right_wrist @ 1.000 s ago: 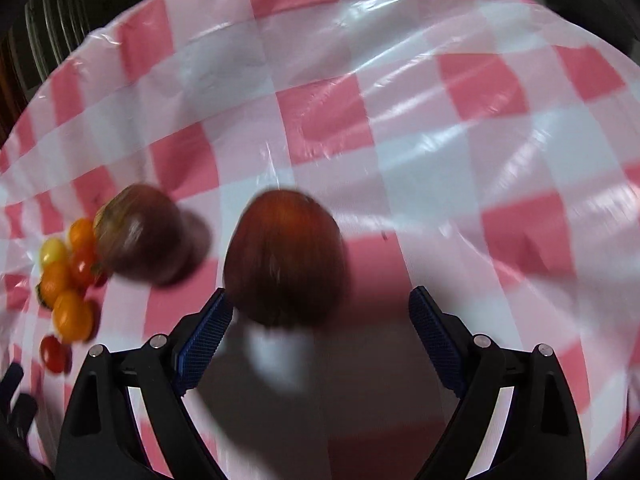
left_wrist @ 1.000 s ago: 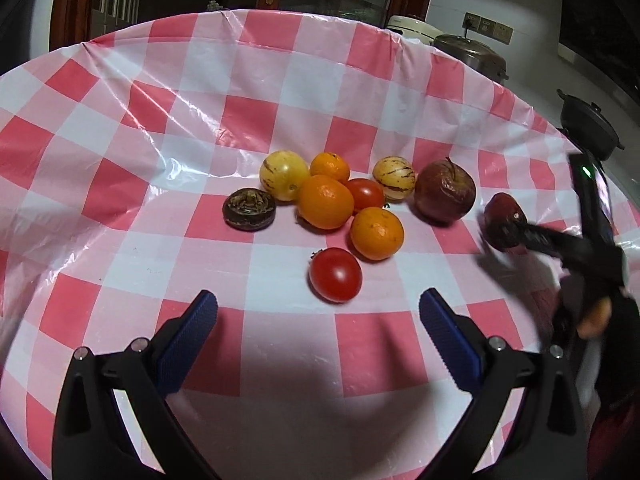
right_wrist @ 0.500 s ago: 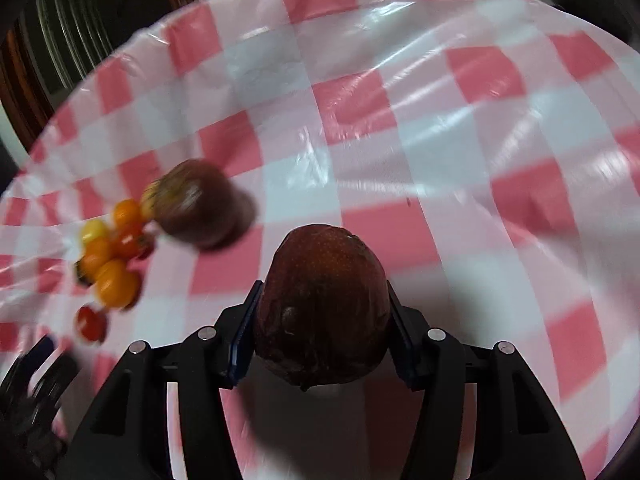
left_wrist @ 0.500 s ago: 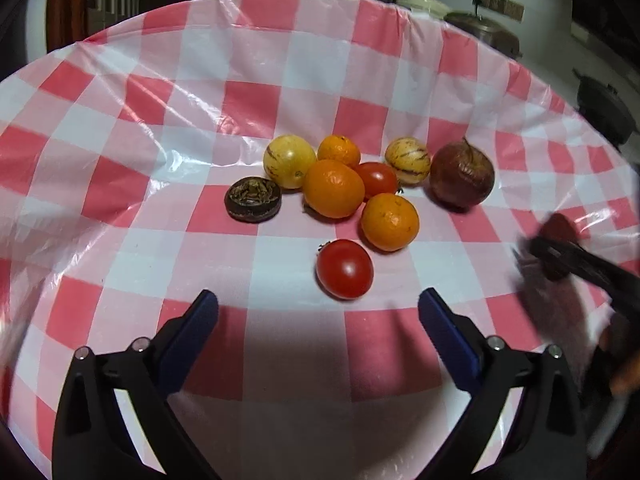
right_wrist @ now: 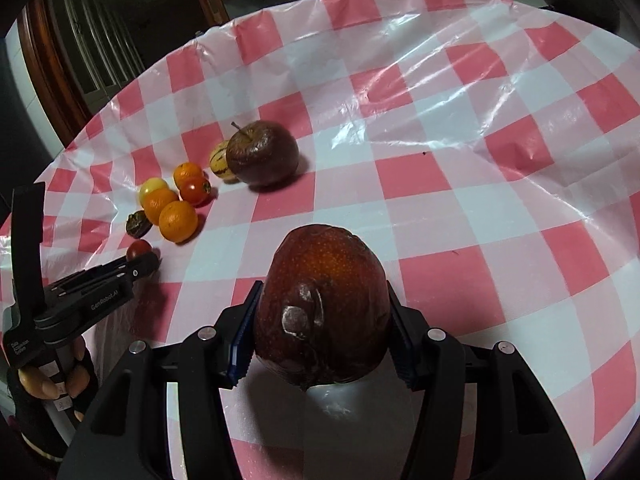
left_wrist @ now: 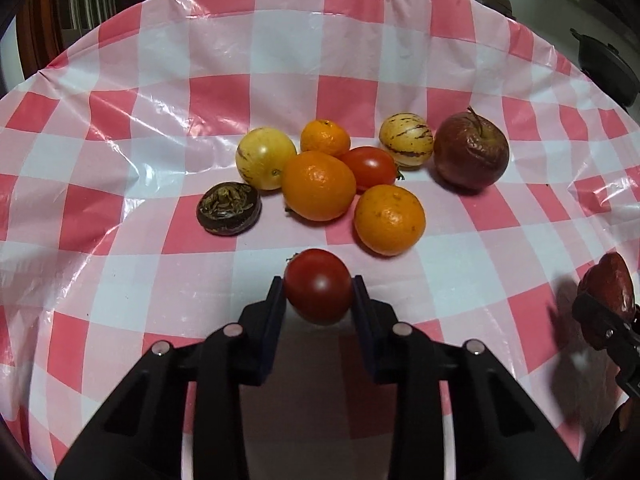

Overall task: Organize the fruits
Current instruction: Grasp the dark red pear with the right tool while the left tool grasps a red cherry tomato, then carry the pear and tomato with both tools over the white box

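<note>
Tomato point(left_wrist: 318, 291) sits pinched between the jaws of my left gripper point(left_wrist: 319, 294), both pads pressed against its sides, just above the checked cloth of the desk point(left_wrist: 120, 240). Beyond it lies the rest of the fruit in a loose cluster: three oranges, the nearest one point(left_wrist: 389, 219) just past the tomato, a second tomato point(left_wrist: 370, 167) wedged among them, a pale yellow fruit point(left_wrist: 265, 157) on the left, a striped yellow fruit point(left_wrist: 406, 140) behind, and a dark, flat, wrinkled fruit point(left_wrist: 229, 208) at the left edge of the group. A shrivelled dark red apple point(left_wrist: 471, 152) with its stem up stands just beside the striped fruit, on the right of the cluster.

My right gripper point(right_wrist: 322, 320) is clamped on a large dark red fruit point(right_wrist: 322, 308), its jaws closed narrow on both flanks of it, well apart from the cluster and to its right. From the right wrist view, my left hand point(right_wrist: 52, 376) shows at the lower left, wrapped around the handle of the left gripper.
</note>
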Tool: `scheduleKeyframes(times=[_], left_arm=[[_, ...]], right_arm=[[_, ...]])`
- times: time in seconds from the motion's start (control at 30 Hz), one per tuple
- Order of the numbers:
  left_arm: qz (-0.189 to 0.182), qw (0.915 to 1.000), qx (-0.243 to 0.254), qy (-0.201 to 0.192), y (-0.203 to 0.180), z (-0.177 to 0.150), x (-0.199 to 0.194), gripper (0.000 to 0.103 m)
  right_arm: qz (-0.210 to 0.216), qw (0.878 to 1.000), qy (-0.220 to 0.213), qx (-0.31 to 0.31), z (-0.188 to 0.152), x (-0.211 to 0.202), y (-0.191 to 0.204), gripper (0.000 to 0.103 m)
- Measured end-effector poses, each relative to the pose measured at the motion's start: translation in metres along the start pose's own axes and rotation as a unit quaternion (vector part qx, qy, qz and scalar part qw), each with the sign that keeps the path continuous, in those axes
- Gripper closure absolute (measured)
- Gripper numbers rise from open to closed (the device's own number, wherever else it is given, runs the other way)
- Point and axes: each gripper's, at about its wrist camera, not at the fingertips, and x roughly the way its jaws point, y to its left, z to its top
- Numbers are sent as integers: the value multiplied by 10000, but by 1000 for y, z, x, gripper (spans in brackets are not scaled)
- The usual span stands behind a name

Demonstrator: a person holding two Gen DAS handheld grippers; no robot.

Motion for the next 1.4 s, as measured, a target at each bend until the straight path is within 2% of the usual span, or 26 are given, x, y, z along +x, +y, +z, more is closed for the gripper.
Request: scheduleKeyframes(times=[0.23, 0.67, 0.9, 1.0, 1.13, 1.23, 1.4], left_arm=[[20, 9997, -186, -169, 11, 2, -6, 70], [196, 9990, -67, -395, 5, -2, -15, 70], [262, 9981, -141, -531, -8, -26, -45, 70], [396, 9969, -132, -666, -15, -47, -71, 70], [445, 9957, 45, -807, -32, -85, -110, 70], [299, 9961, 191, -803, -46, -108, -130, 70], [-9, 9941, 685, -837, -90, -149, -168, 70]], right_arm=[[59, 9999, 94, 84, -1, 6, -2, 48], [150, 9996, 118, 187, -1, 8, -5, 48], [288, 9990, -1, 332, -1, 3, -10, 48], [279, 9987, -112, 405, -7, -12, -13, 48], [369, 9982, -94, 471, -36, -53, -11, 48], [283, 9989, -209, 324, -59, -95, -12, 48], [73, 9993, -311, 206, -99, -157, -31, 48]])
